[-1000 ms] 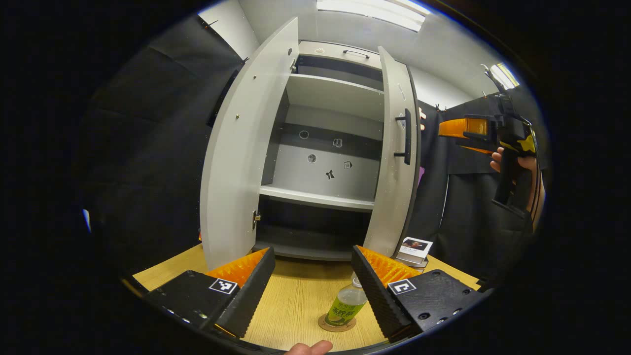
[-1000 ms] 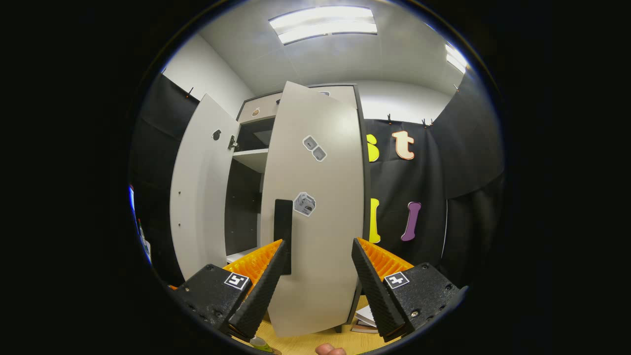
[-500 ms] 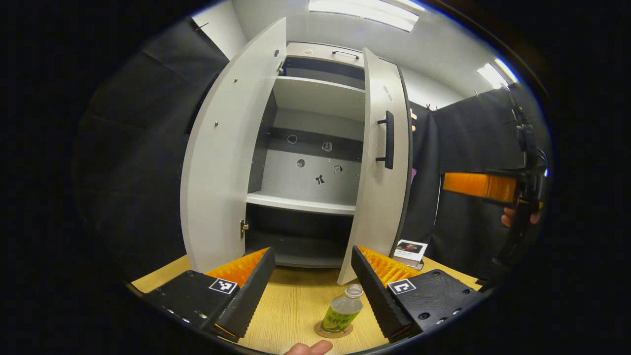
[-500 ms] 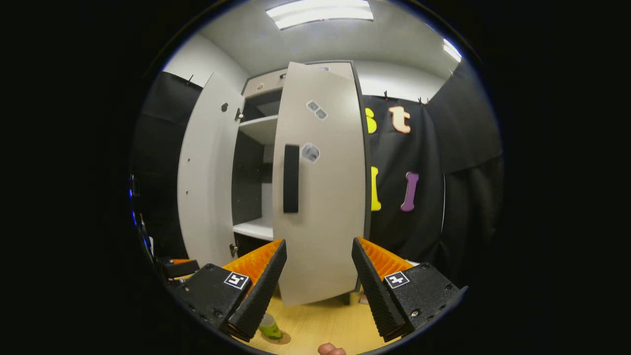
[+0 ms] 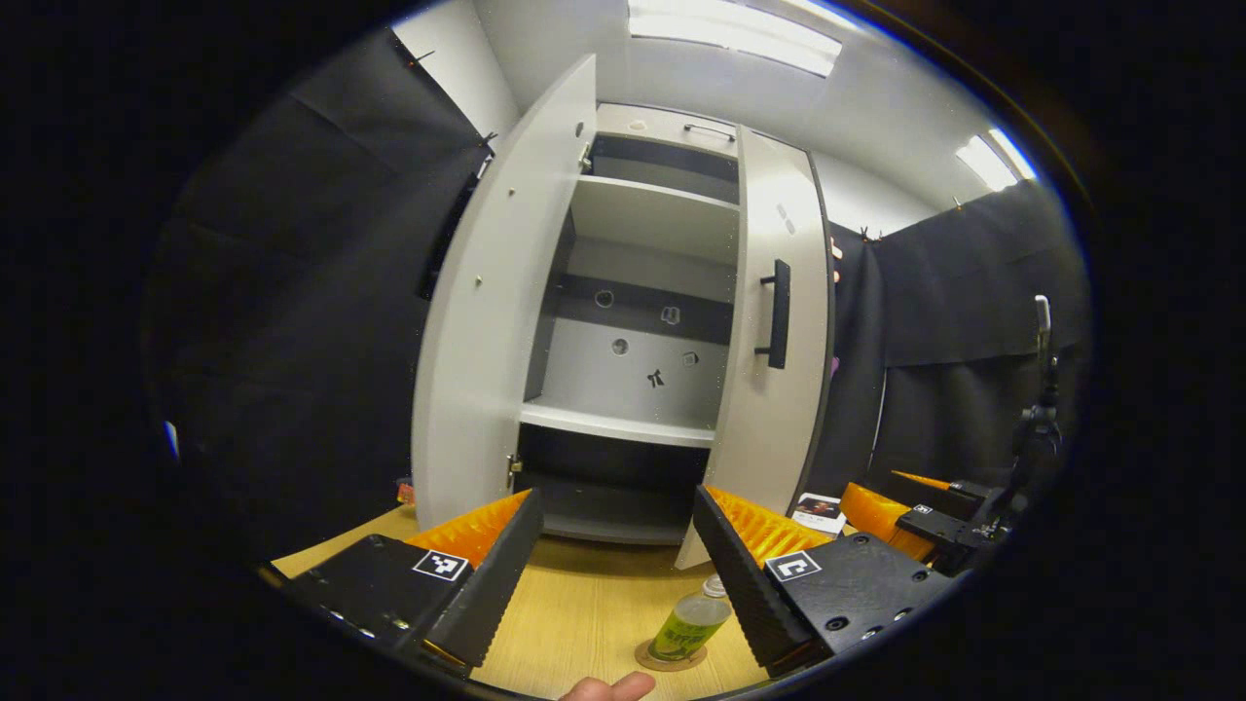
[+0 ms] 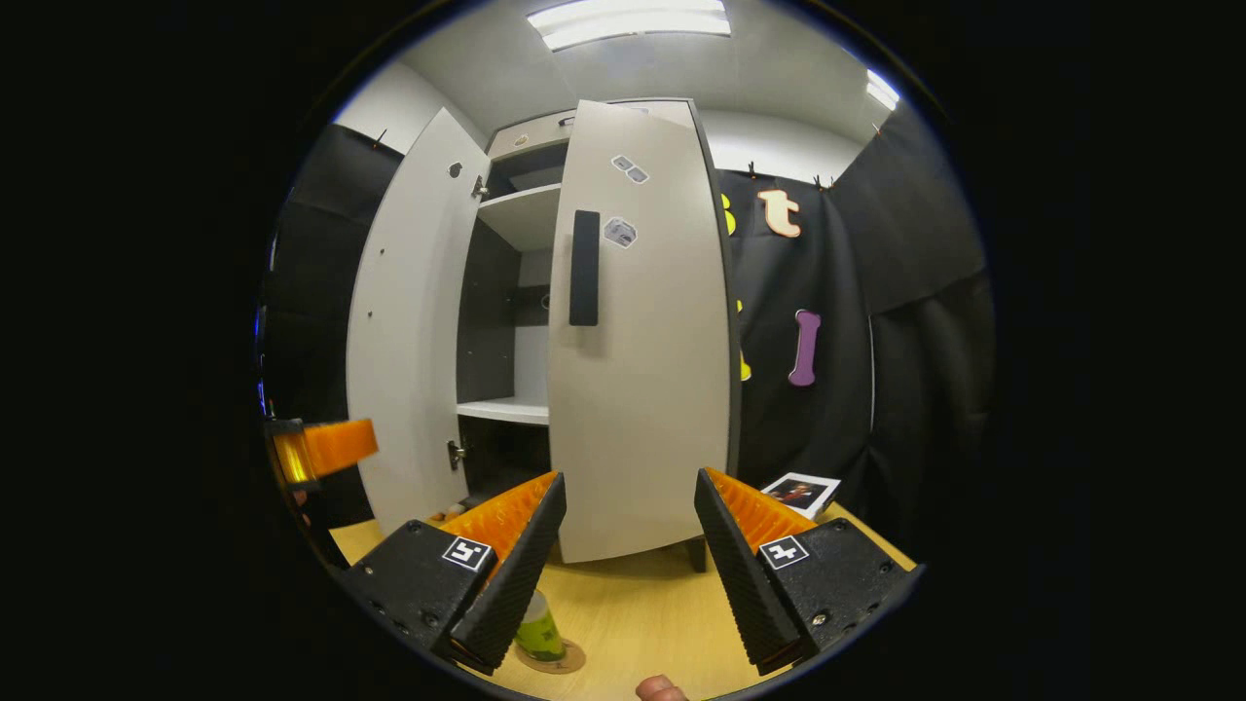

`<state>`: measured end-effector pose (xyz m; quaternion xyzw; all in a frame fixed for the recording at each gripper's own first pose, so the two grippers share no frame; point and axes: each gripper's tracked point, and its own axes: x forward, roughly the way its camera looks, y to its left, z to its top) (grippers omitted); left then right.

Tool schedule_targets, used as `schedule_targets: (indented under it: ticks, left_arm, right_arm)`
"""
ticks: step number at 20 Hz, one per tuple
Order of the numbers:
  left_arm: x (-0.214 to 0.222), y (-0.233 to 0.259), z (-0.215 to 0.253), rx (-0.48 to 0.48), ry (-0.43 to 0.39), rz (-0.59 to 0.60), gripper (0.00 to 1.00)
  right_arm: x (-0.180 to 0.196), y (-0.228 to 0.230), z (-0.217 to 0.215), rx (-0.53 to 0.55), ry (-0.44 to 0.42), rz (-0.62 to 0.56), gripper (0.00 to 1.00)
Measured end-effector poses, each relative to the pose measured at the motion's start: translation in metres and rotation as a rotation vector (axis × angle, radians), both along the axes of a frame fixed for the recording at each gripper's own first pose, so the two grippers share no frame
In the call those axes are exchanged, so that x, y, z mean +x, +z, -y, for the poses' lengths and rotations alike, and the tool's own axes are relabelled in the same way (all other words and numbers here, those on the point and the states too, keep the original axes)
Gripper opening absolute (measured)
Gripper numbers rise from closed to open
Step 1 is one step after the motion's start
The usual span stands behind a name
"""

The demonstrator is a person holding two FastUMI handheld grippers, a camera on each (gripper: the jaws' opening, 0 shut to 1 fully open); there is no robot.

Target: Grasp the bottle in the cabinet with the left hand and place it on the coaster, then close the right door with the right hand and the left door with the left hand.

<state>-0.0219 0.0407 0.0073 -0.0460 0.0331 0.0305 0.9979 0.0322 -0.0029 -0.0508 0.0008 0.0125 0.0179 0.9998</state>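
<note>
Closing cabinet doors: green bottle (image 5: pixel 689 625) standing on coaster (image 5: pixel 671 655) in front of cabinet (image 5: pixel 642 321). Right door (image 6: pixel 638 341) nearly shut, left door (image 5: pixel 501 312) wide open. Left claw (image 5: pixel 613 545) and right claw (image 6: pixel 628 531) both released, grasping nothing. Risk: swinging left door too carelessly, clipping bottle.

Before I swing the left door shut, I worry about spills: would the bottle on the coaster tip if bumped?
Probably yes. The bottle is tall and narrow on a small coaster, so it looks top-heavy. It seems a light plastic bottle that would roll once down.
</note>
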Motion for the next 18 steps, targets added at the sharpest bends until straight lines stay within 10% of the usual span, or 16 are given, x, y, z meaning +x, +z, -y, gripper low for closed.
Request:
schedule_targets:
  ticks: [8, 18]
  left_arm:
    - [0.001, 0.077, -0.152, 0.061, 0.319, 0.11, 0.95]
    - [0.08, 0.121, -0.21, 0.077, 0.407, 0.179, 0.95]
  right_arm:
    - [-0.015, 0.015, -0.002, -0.099, 0.037, 0.018, 0.82]
    - [-0.021, 0.01, 0.022, -0.143, 0.009, -0.014, 0.83]
